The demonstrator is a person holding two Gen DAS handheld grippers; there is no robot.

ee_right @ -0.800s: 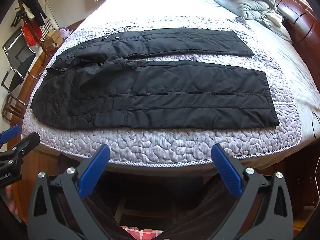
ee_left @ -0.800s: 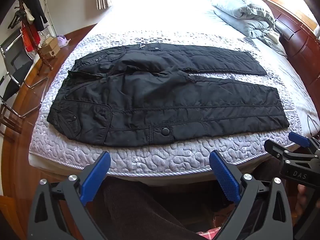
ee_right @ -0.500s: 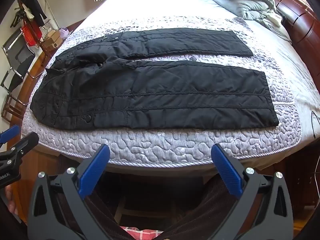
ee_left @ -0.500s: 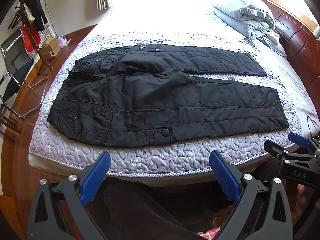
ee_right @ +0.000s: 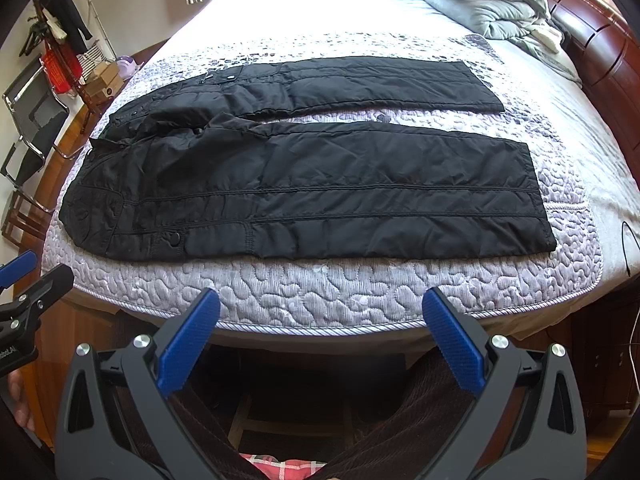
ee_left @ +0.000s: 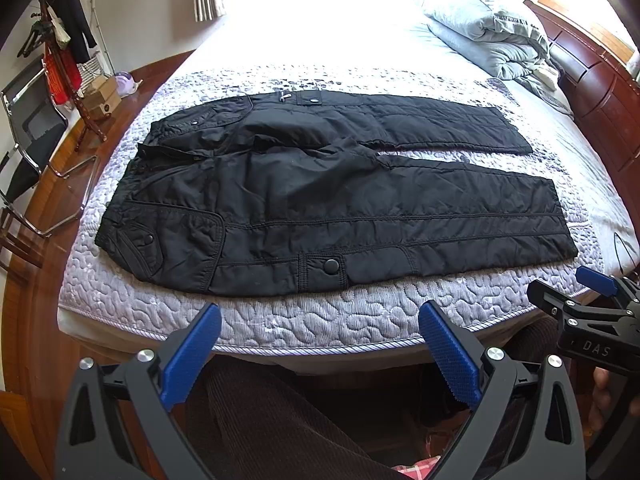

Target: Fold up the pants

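Stillness marks both tools: the left hand-held gripper [ee_left: 320, 354] and the right hand-held gripper [ee_right: 320, 346] hang where they hung a moment ago, short of the near edge of the bed, each with its blue-padded jaws spread as wide as they go and nothing between them. Nothing has shifted across the last instants, so by my reading the folding has not begun and the first reach for the cloth is yet to come. Beyond the jaws lie the black quilted padded pants [ee_left: 328, 208], spread flat on the lilac quilted mattress cover [ee_left: 320, 316] of the bed, waist to the left, both legs running right, the near leg close to the near edge and the far leg apart from it by a narrow strip of cover. A rumpled grey duvet [ee_left: 484, 32] sits far right by the dark wooden headboard [ee_left: 600, 92]. The crotch and fly area is bunched and shadowed, so its layering is hard to read; the far window glare washes out the far end of the bed; each view crops the other gripper at the frame edge.
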